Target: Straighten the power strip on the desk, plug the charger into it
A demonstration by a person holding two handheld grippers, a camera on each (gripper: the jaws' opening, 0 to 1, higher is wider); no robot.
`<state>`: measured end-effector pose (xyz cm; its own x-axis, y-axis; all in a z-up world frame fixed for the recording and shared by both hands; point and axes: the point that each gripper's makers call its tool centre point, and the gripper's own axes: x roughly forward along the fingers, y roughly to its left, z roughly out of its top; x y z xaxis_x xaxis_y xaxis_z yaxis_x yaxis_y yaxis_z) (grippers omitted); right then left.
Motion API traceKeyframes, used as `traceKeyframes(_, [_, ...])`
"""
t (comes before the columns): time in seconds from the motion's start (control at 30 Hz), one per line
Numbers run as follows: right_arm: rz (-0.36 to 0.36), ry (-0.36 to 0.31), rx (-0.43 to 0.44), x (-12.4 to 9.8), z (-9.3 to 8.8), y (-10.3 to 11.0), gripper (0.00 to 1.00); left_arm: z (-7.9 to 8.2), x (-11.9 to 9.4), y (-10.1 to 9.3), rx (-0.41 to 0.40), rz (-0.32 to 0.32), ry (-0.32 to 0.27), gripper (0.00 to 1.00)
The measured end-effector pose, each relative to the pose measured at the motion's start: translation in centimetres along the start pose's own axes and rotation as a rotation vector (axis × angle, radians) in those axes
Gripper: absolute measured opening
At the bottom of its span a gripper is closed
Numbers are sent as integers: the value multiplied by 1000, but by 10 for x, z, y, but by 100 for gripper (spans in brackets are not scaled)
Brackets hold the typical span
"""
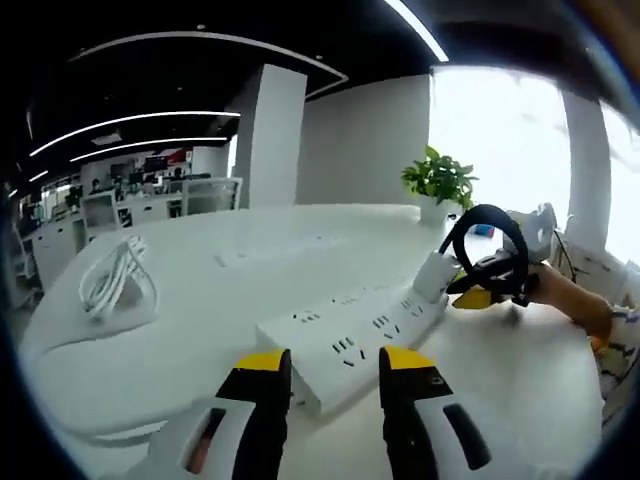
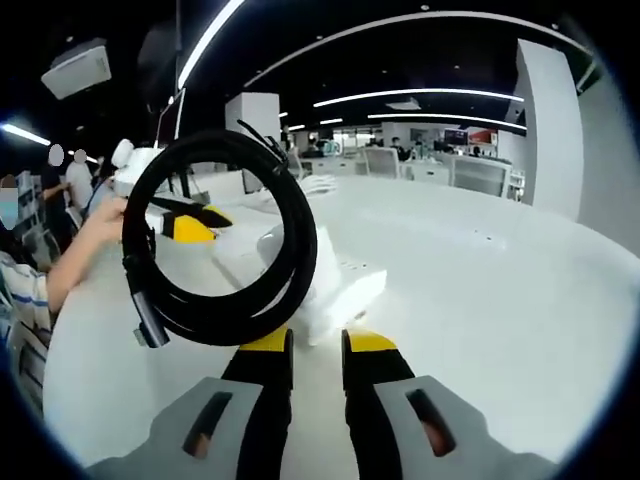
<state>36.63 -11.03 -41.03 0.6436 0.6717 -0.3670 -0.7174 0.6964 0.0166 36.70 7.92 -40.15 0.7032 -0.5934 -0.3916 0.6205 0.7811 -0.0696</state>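
Observation:
A white power strip (image 1: 350, 343) lies slantwise on the white desk (image 1: 230, 300), its near end just ahead of my left gripper (image 1: 333, 360), which stands open with yellow tips on either side of it. At the strip's far end a white charger (image 1: 435, 274) with a coiled black cable (image 1: 487, 232) is held upright against the strip by my right gripper (image 1: 485, 290). In the right gripper view, my right gripper (image 2: 318, 342) is shut on the charger (image 2: 305, 285), the cable loop (image 2: 215, 240) hangs in front, the strip (image 2: 362, 285) lies behind, and the left gripper (image 2: 190, 225) is beyond.
A coil of white cable (image 1: 118, 280) lies at the desk's left. A potted plant (image 1: 440, 180) stands at the far edge by the window. A person's hand (image 1: 570, 295) holds the right gripper. Office desks and people (image 2: 75, 180) fill the background.

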Motion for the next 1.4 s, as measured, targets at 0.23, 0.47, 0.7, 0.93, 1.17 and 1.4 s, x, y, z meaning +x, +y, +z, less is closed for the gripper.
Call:
traceKeyframes(0.23, [-35, -94, 112, -21, 10, -7, 18, -1, -2, -1, 18, 14, 2, 36])
traceKeyframes(0.47, [-70, -106, 110, -47, 7, -9, 18, 1, -5, -2, 57, 35, 4, 36])
traceKeyframes(0.7, [-109, -102, 118, -70, 1, -8, 19, 14, -6, 3, 78, 56, -12, 36])
traceKeyframes(0.93, [-176, -74, 56, -91, -8, -3, 19, 9, -11, -7, 93, 67, 7, 36])
traceKeyframes(1.17, [-184, -83, 91, -97, -13, 4, 19, 6, -29, -27, 87, 69, -20, 37])
traceKeyframes(1.4, [-176, -90, 94, -103, -13, 19, 21, 7, -51, -38, 25, 100, -89, 37])
